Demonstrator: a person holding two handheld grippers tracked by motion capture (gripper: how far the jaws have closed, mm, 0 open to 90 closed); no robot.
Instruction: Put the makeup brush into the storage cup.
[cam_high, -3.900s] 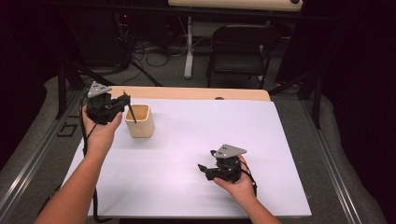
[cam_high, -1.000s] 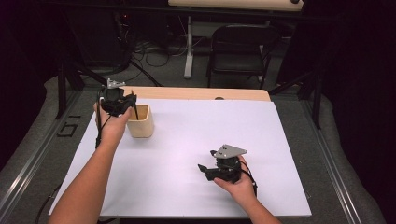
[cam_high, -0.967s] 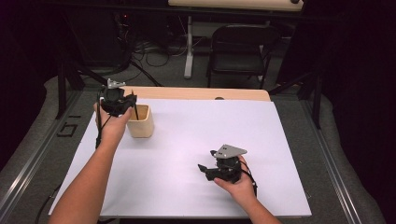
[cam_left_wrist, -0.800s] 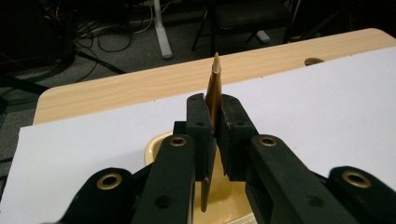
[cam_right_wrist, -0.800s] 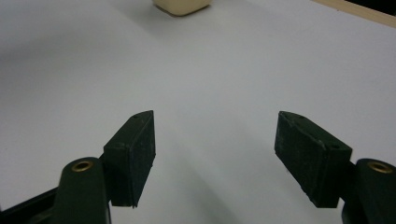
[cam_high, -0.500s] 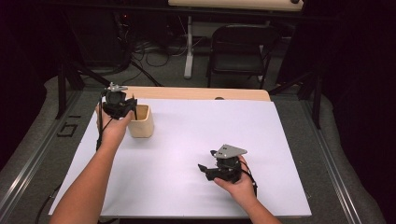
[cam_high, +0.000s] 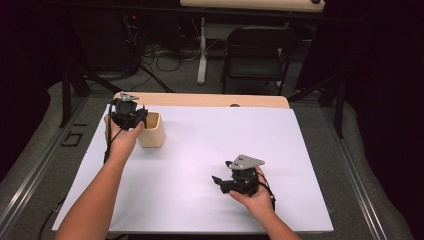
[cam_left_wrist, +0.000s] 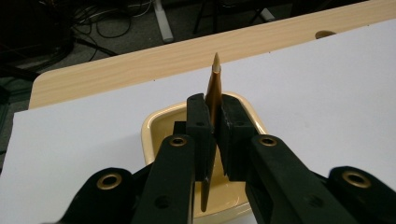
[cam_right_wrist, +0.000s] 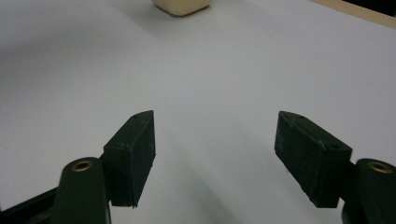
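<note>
Pencil clamped in left hand-held gripper above cream cup (right hand-held gripper agape, well apart).

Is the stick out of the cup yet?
Not yet. The left tool has already shut on the brown stick, but its lower end still hangs inside the cream cup. What is left is moving it clear. The right tool rests open above the white sheet.

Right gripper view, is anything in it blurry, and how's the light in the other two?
Right gripper view: the cup at the top is soft. Left gripper view: the stick and cup rim are sharp. High view: the sheet is bright, the surroundings dark.
</note>
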